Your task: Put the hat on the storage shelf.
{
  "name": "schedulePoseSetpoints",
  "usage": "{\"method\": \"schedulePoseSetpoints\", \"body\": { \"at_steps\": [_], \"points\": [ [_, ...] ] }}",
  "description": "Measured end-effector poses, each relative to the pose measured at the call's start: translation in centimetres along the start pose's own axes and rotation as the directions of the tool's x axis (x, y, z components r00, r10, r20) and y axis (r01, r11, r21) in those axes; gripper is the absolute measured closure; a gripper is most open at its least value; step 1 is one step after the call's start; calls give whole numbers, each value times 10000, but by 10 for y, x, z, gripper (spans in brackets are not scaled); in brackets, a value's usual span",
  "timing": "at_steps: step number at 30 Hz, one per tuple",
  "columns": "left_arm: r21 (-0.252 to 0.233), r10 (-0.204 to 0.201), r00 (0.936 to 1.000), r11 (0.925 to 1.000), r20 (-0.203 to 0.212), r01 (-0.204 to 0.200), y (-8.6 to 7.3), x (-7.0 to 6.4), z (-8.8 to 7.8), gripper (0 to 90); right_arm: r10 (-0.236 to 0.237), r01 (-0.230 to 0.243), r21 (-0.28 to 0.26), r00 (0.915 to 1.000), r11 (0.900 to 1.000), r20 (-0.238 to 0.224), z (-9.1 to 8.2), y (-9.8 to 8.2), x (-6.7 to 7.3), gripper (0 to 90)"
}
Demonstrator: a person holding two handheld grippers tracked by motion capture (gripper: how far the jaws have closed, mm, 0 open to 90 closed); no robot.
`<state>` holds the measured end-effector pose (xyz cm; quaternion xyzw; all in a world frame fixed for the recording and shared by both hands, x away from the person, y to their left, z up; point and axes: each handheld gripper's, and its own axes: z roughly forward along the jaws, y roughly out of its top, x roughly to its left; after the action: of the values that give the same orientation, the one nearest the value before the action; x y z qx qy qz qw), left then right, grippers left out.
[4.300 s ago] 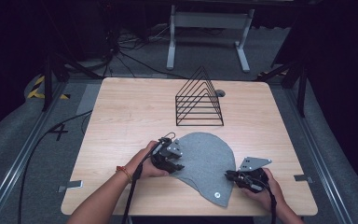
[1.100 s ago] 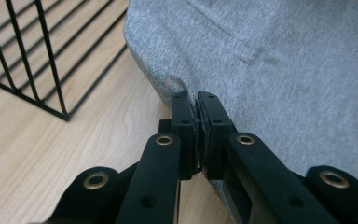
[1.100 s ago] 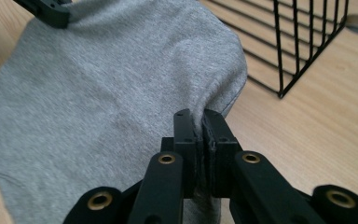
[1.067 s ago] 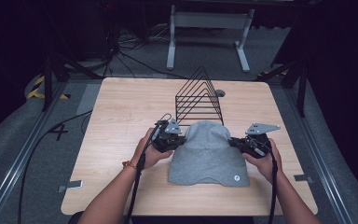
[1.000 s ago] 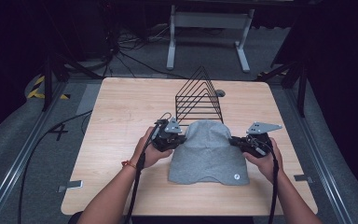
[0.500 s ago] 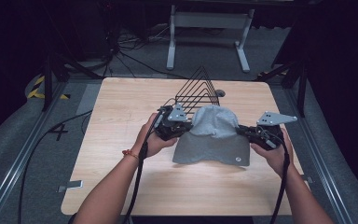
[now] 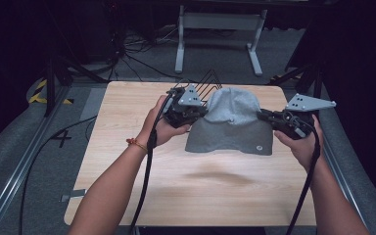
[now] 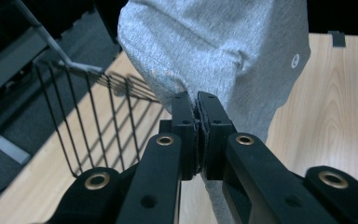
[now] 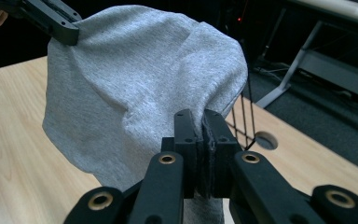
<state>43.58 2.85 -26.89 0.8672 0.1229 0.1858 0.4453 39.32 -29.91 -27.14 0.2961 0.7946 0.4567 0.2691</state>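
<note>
Both grippers, left (image 7: pixel 198 111) and right (image 7: pixel 269 117), each clamped on an edge of the grey beanie (image 7: pixel 231 121), have lifted it off the table (image 7: pixel 127 147) toward the wire rack (image 7: pixel 209 81) at the far edge, suggesting draping comes next.

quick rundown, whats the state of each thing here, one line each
grey beanie: lifted off the table, hanging stretched between the two grippers
left hand-held gripper: shut on the beanie's edge
right hand-held gripper: shut on the opposite edge
black wire rack: upright on the table behind the beanie, nothing seen on it
wooden table: bare in front, beanie's shadow on it
</note>
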Motion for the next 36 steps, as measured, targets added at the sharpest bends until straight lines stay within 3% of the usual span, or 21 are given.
{"method": "schedulePoseSetpoints", "body": {
  "at_steps": [6,8,11,18,23,27,36],
  "points": [
    [-285,110,9999,9995,-86,-112,21,11,-8,866,-54,58,-236,9998,9997,175,-3,21,-10,857],
    [-284,260,9995,9992,-204,-266,29,16,-12,867,-62,73,-450,9997,9990,250,-5,33,-17,857],
    [-481,179,9990,9986,-401,-199,41,25,-17,867,-156,178,-578,9992,9982,379,-6,48,-23,857],
    [-655,-13,9899,9978,-1420,-81,65,46,-30,867,-494,552,-761,9959,9956,758,-1,90,-35,857],
    [-510,-255,9846,9986,-1731,169,68,62,-33,867,-411,484,-905,9958,9947,814,11,110,-42,857],
    [-478,-470,9788,9981,-1994,382,69,75,-33,867,-601,664,-682,9941,9955,908,29,121,-44,857],
    [-424,-763,9672,9968,-2425,680,69,100,-30,867,-554,605,-509,9938,9969,962,59,131,-57,857]
  ]
}}
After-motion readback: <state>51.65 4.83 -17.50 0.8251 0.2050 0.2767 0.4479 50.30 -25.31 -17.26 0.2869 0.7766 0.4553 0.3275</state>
